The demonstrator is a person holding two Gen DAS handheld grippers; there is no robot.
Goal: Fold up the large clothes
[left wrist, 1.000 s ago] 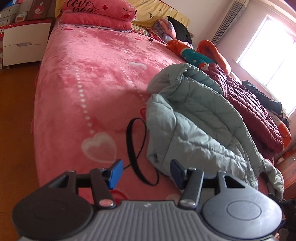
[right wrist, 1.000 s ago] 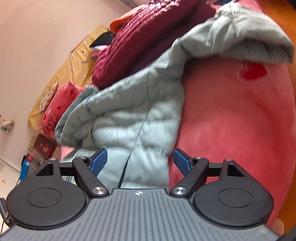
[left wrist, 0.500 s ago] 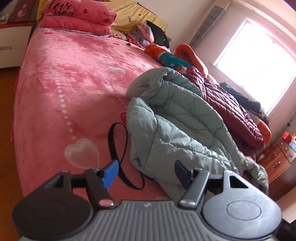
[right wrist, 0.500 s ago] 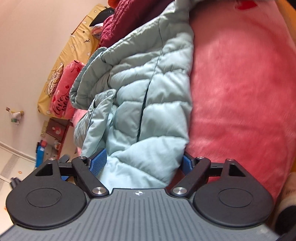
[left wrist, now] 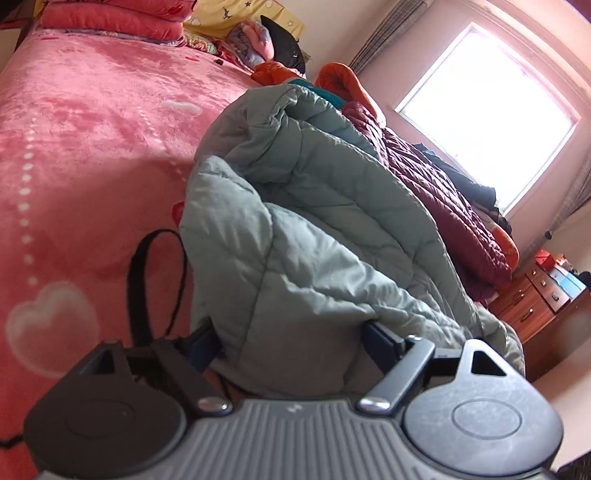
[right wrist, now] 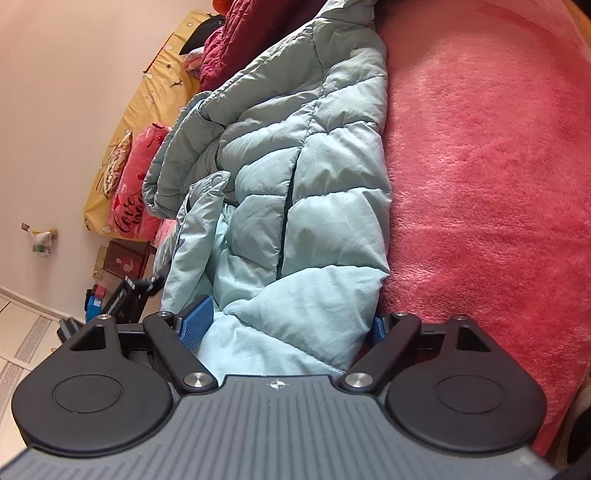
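Observation:
A pale green quilted puffer jacket (left wrist: 332, 236) lies crumpled on a pink fleece bed cover (left wrist: 85, 122). My left gripper (left wrist: 291, 343) is open, its blue pads on either side of the jacket's near edge, with the fabric bulging between them. In the right wrist view the same jacket (right wrist: 314, 206) fills the middle. My right gripper (right wrist: 288, 326) is open too, with the jacket's hem lying between its blue pads. Neither gripper has closed on the cloth.
A black strap loop (left wrist: 147, 280) lies on the cover left of the jacket. A maroon quilted coat (left wrist: 436, 192) and orange clothes (left wrist: 343, 81) lie beyond it. Pink pillows (left wrist: 110, 18) sit at the bed head. A wooden dresser (left wrist: 535, 302) stands at the right.
Both grippers have moved forward onto the green jacket, so its edge now lies between each pair of open pads. The jacket itself has barely shifted.

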